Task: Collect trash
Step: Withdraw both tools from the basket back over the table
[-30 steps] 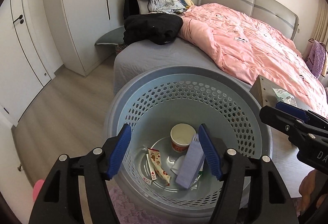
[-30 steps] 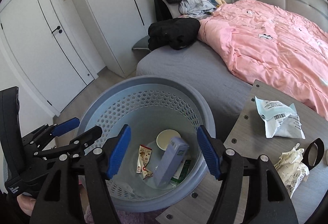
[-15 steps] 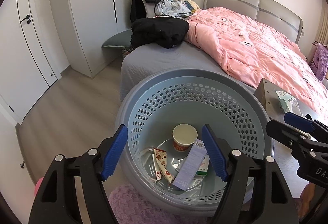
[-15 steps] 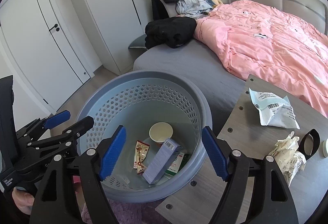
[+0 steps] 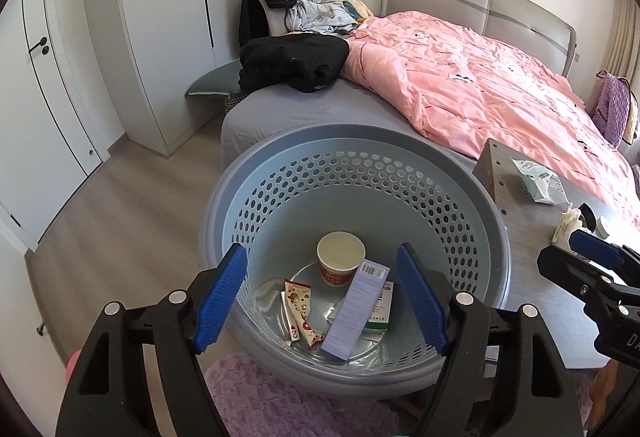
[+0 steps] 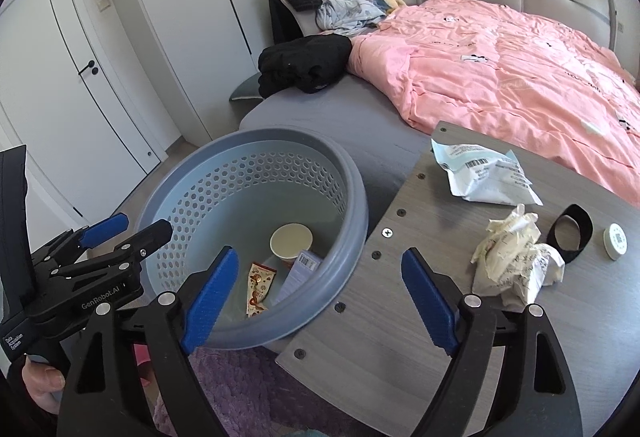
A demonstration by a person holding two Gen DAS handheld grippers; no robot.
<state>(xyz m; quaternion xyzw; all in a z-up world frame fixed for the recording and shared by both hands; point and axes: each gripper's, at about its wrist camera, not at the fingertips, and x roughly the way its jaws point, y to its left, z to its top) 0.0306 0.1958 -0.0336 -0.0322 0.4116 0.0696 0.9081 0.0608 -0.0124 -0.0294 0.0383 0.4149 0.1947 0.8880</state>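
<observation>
A grey-blue perforated basket (image 5: 472, 197) (image 6: 348, 197) stands on the floor beside a grey table (image 6: 400, 297). Inside lie a paper cup (image 5: 341, 257), a lavender box (image 5: 356, 307), a snack wrapper (image 5: 298, 307) and a green-white packet (image 5: 380, 313). On the table lie a crumpled paper wad (image 6: 516, 261) and a white-blue mailer bag (image 6: 484, 173). My left gripper (image 5: 322, 299) is open and empty above the basket. My right gripper (image 6: 320, 297) is open and empty, over the basket rim and the table's edge.
A black ring (image 6: 570, 233) and a small white round disc (image 6: 615, 240) lie on the table past the paper wad. A bed with a pink duvet (image 6: 520, 77) and black clothes (image 6: 304, 65) stands behind. A purple rug (image 5: 280, 397) lies under the basket.
The lavender box dropped from between the left fingers and now lies in the basket. Both grippers drew back and opened wider; the right one swung right toward the table.
</observation>
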